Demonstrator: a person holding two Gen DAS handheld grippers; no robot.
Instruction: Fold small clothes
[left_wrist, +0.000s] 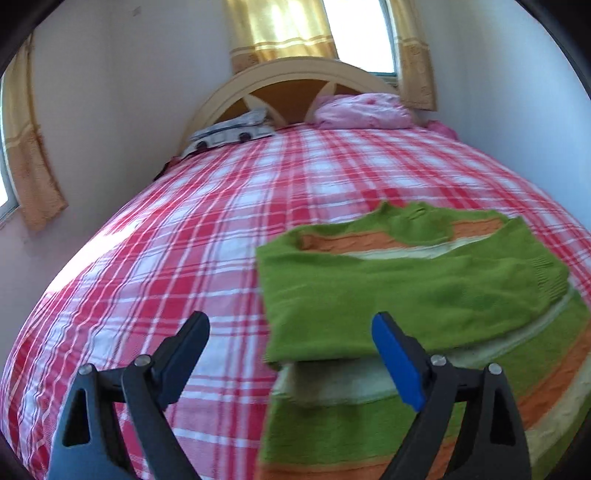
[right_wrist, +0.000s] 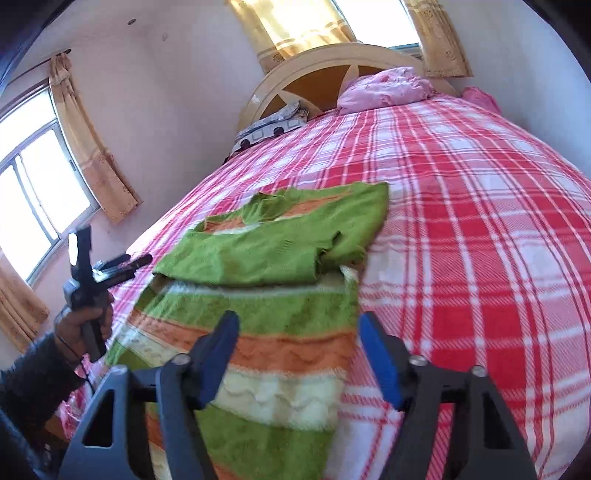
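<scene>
With both the left tongs (left_wrist: 288, 332) and right tongs (right_wrist: 297, 332) spread wide and empty, the striped sweater (right_wrist: 266, 295) lay half-folded on the bed (right_wrist: 461, 221), where a one-layer pinch would likely drag the folded sleeves (right_wrist: 258, 254) askew.

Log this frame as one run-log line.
task: fold sweater | sweater: flat on bed, both sleeves folded in | left gripper: open, empty, at sweater's left edge | right gripper: open, empty, above hem

A home bedroom: plaid-sheeted bed (left_wrist: 221, 229) (pillow (left_wrist: 364, 110), curtains (left_wrist: 280, 29)).
</scene>
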